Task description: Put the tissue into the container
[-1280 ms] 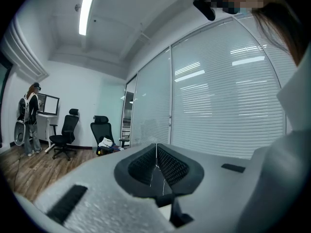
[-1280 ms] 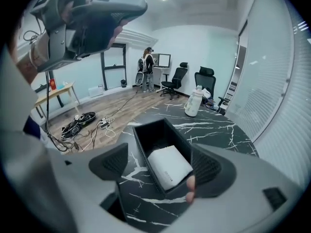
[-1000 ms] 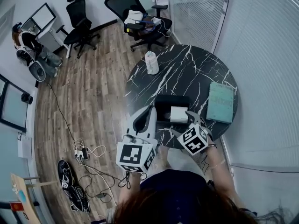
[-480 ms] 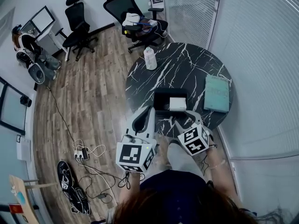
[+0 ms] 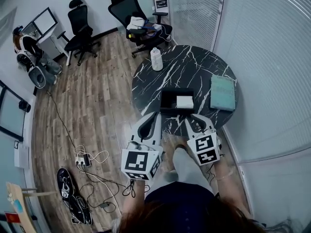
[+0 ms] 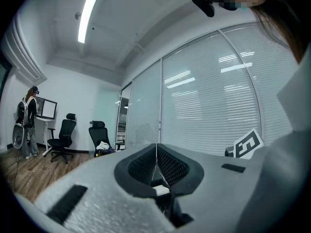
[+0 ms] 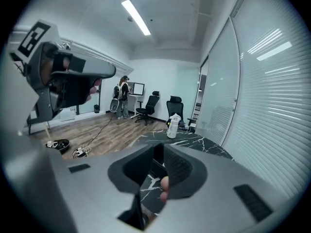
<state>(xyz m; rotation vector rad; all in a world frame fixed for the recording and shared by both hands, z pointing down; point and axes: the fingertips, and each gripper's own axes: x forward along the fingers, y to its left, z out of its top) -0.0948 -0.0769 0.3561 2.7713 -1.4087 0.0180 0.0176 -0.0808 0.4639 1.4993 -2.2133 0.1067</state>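
Jaws of left hand-held gripper (image 5: 156,115) point level, pressed together.

left gripper (image 6: 156,148) | jaws together | blinds (image 6: 209,110) behind | office chairs (image 6: 64,139) left

You have: bright, even light from the ceiling strip (image 6: 88,16); fisheye bending; black corners; soft foreground.

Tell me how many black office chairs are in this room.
2. One black swivel office chair stands near the white monitor at upper left; the other, with things piled on its seat, stands beyond the round black marble table. Others may be hidden.
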